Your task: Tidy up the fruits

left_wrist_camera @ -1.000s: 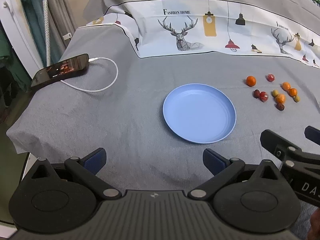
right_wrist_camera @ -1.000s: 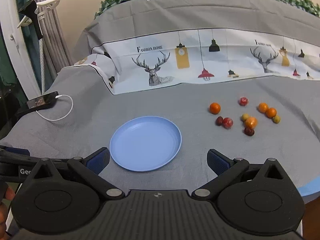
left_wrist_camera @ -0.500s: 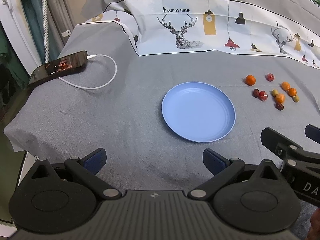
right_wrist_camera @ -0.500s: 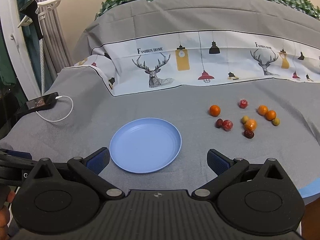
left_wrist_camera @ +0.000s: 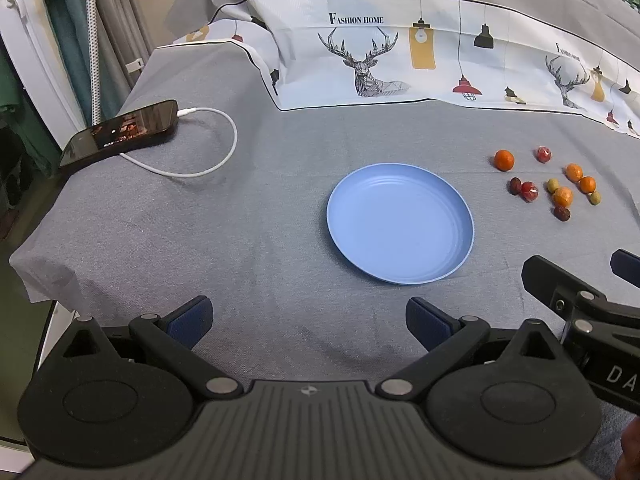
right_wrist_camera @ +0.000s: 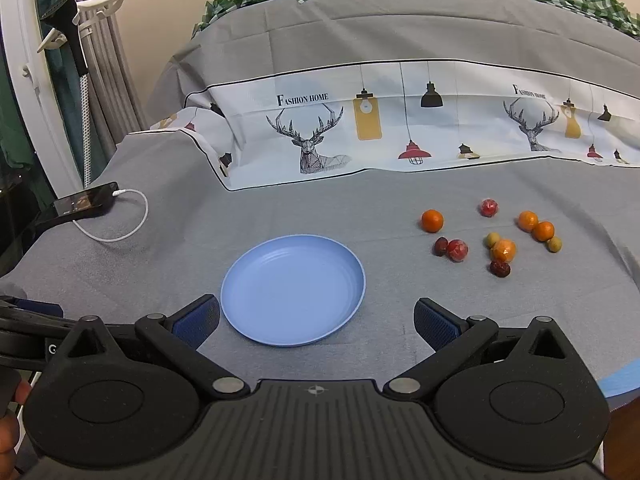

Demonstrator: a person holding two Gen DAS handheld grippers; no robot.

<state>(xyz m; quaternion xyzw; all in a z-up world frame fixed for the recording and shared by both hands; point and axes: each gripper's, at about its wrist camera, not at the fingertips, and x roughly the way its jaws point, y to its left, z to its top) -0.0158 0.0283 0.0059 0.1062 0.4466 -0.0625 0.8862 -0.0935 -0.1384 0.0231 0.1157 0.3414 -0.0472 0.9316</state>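
Grey sheet point(right_wrist_camera: 320, 208) covers the bed; curtains point(right_wrist_camera: 116, 80) hang left.

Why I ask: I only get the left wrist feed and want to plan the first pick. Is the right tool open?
Observer: Yes, the right tool is open, both blue pads spread, nothing between them.
Operator: Anything off to its right that I can't see?
Observer: A light blue edge shows at the frame's right border, nearer than the fruits; I cannot tell what it is.
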